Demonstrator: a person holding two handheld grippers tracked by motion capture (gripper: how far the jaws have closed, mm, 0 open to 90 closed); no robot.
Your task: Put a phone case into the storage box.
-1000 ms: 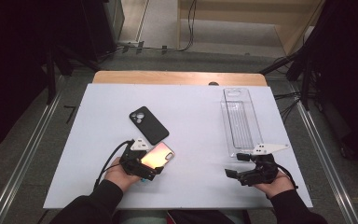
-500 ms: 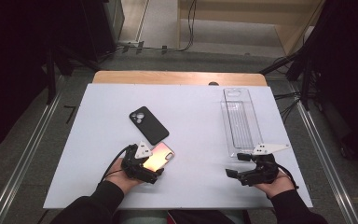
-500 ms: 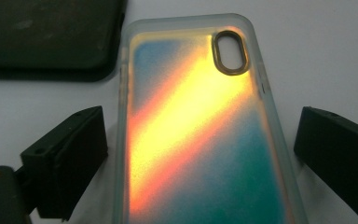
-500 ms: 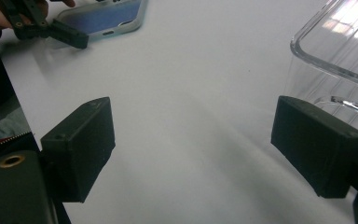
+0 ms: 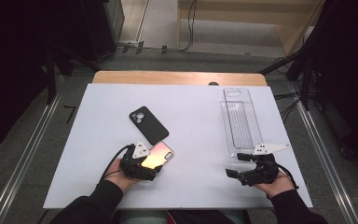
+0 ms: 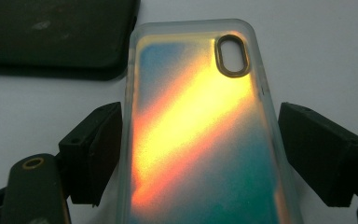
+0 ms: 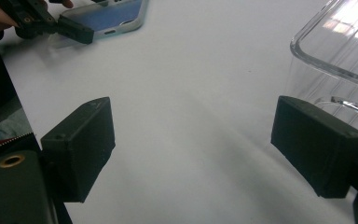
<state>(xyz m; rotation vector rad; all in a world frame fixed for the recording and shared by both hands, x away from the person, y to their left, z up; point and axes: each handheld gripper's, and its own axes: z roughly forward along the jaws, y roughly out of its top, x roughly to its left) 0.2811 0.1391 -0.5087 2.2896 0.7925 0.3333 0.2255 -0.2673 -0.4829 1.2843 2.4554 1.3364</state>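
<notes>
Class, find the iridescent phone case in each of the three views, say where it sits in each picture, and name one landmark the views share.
High view: the iridescent phone case lies left of centre, low on the table, at the left gripper.
Left gripper view: the case runs up the middle, between the two jaws, its camera cutout at upper right.
Right gripper view: its end shows at the top left edge, looking blue, behind the left gripper.
Shared landmark: the white table top.
</notes>
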